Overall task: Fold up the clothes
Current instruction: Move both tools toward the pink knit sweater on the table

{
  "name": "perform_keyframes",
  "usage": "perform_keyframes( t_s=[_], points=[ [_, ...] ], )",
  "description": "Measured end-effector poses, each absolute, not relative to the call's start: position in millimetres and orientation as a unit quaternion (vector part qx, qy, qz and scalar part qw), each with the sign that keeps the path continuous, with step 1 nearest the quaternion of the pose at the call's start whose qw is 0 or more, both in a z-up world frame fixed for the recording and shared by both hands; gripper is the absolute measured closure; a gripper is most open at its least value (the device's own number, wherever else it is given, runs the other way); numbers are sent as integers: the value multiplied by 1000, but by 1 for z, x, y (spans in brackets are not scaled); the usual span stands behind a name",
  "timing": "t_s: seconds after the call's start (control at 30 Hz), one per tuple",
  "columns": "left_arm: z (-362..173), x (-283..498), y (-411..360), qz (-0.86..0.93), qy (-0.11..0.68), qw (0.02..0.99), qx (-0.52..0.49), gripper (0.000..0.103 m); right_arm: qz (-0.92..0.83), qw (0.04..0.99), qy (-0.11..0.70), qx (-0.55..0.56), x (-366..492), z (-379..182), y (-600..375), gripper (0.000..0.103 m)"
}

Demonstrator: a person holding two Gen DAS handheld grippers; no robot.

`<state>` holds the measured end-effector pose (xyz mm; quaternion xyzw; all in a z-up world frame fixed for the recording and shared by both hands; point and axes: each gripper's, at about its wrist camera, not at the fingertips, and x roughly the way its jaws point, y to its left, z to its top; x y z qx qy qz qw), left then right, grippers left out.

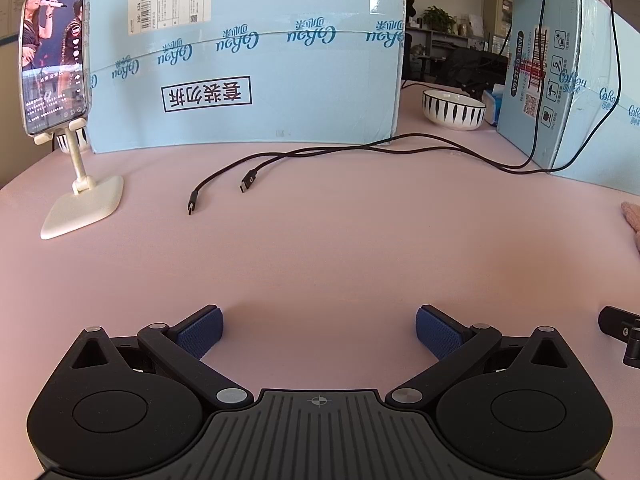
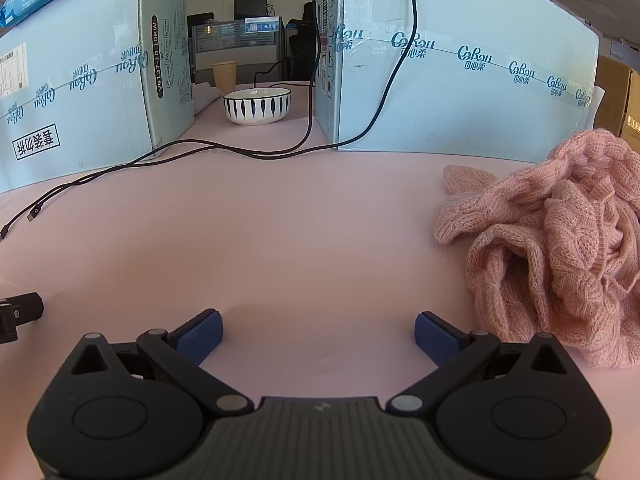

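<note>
A crumpled pink knit sweater [image 2: 560, 240] lies in a heap on the pink table at the right of the right wrist view. Only a small edge of it [image 1: 632, 216] shows at the far right of the left wrist view. My right gripper [image 2: 319, 336] is open and empty, low over the table, with the sweater just right of its right finger. My left gripper [image 1: 319, 334] is open and empty over bare table, left of the sweater. Part of the right gripper [image 1: 620, 330] shows at the left view's right edge.
Two light blue cardboard boxes [image 1: 248, 60] [image 2: 460, 80] stand at the back. A striped bowl [image 2: 257, 106] sits between them. Two black cables [image 1: 248, 176] trail across the table. A phone on a white stand [image 1: 54, 56] stands at the far left.
</note>
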<state>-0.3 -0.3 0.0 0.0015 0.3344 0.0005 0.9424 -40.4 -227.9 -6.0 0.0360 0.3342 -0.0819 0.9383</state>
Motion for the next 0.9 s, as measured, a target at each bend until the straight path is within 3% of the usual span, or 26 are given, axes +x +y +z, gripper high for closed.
perform_keyframes(
  t_s=[0.73,0.9],
  points=[
    [-1,0,-1,2,336,942,6,0,-84,938,335,30,-44,-6,-230,0],
    [-1,0,-1,2,335,942,6,0,-63,943,314,89,-51,-3,-245,0]
  ],
)
